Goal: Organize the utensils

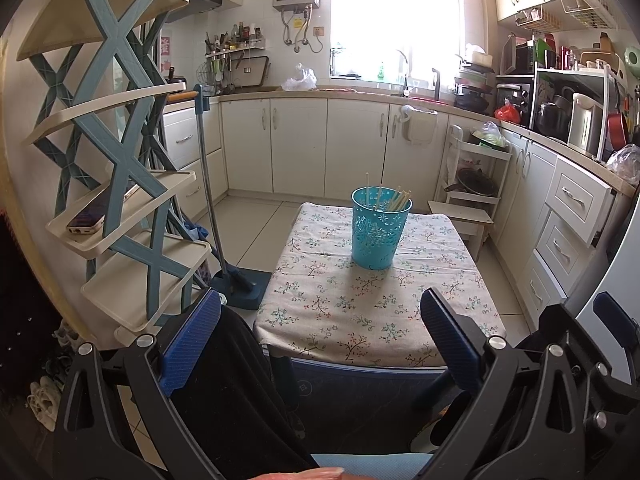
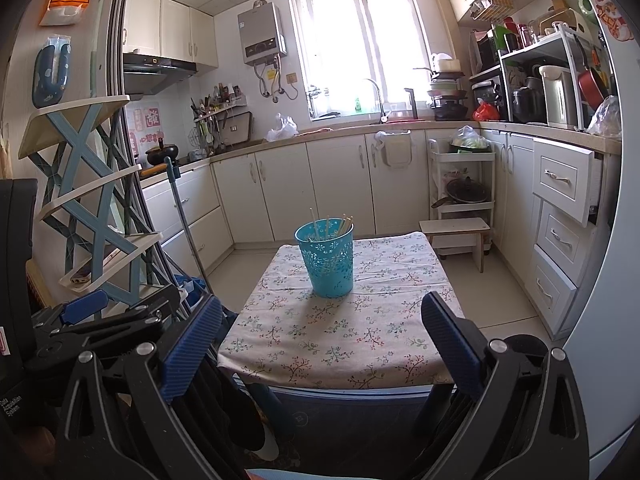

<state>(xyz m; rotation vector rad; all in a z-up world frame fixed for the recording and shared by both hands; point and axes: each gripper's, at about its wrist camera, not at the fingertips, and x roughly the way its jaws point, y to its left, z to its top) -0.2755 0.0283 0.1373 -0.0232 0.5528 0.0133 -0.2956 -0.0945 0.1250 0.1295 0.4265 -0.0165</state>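
Note:
A teal perforated holder (image 1: pixel 380 227) stands upright on the far half of a small table with a floral cloth (image 1: pixel 344 312). Several pale chopsticks (image 1: pixel 398 200) stick out of it. The right wrist view shows the same holder (image 2: pixel 326 262) and chopsticks (image 2: pixel 328 226) on the cloth (image 2: pixel 340 340). My left gripper (image 1: pixel 320 336) hangs open, well short of the holder, nothing between its blue pads (image 1: pixel 188 344). My right gripper (image 2: pixel 320 340) is open too, held back at the table's near edge, with the left gripper's body (image 2: pixel 100 316) beside it on the left.
A blue-and-cream tiered shelf (image 1: pixel 120 168) with a phone (image 1: pixel 92 220) stands left of the table. A mop (image 1: pixel 216 216) leans beside it. White cabinets line the walls; a small wooden stool (image 2: pixel 456 232) and a white cart (image 2: pixel 462 184) sit beyond the table.

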